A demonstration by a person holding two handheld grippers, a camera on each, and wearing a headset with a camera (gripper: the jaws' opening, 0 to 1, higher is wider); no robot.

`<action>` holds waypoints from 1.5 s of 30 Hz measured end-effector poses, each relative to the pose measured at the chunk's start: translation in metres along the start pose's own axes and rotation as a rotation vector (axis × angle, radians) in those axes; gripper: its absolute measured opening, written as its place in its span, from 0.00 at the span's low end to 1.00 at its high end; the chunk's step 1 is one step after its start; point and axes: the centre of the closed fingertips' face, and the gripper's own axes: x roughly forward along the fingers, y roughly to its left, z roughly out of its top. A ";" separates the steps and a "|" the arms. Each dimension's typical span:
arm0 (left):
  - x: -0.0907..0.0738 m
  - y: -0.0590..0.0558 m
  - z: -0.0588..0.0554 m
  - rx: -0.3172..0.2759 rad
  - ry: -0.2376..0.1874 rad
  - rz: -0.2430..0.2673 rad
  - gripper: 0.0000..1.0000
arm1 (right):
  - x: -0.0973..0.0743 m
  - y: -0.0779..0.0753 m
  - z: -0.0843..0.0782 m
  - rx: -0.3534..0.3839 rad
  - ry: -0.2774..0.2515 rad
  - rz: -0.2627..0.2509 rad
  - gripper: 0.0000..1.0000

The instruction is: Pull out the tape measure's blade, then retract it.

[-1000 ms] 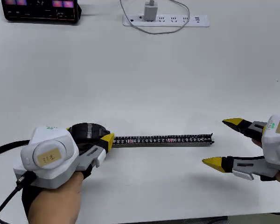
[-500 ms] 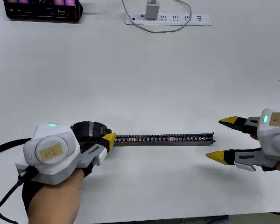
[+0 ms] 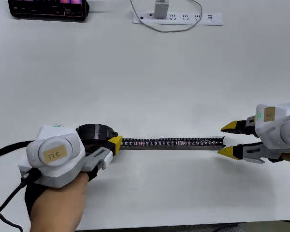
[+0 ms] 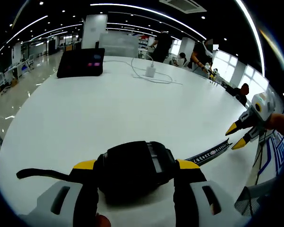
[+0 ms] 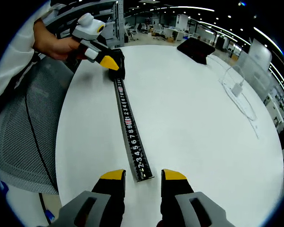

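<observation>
both grippers engaged: left gripper clamps the case; right gripper jaws stand apart, blade tip between them. springy, slick steel, likely; pinch the tip.

Open-plan office: ceiling light strips, desk rows, mesh chair.

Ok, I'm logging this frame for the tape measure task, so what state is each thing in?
left gripper: shut on the case.
case: clamped, upright.
blade: pulled out, flat, numbers up.
right gripper: open, tips either side of the blade's end.
power strip: one charger plugged in.
tablet: screen lit.
</observation>
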 end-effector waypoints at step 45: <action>0.000 0.000 -0.003 -0.072 -0.003 0.008 0.61 | 0.015 -0.001 -0.016 -0.131 0.132 0.077 0.11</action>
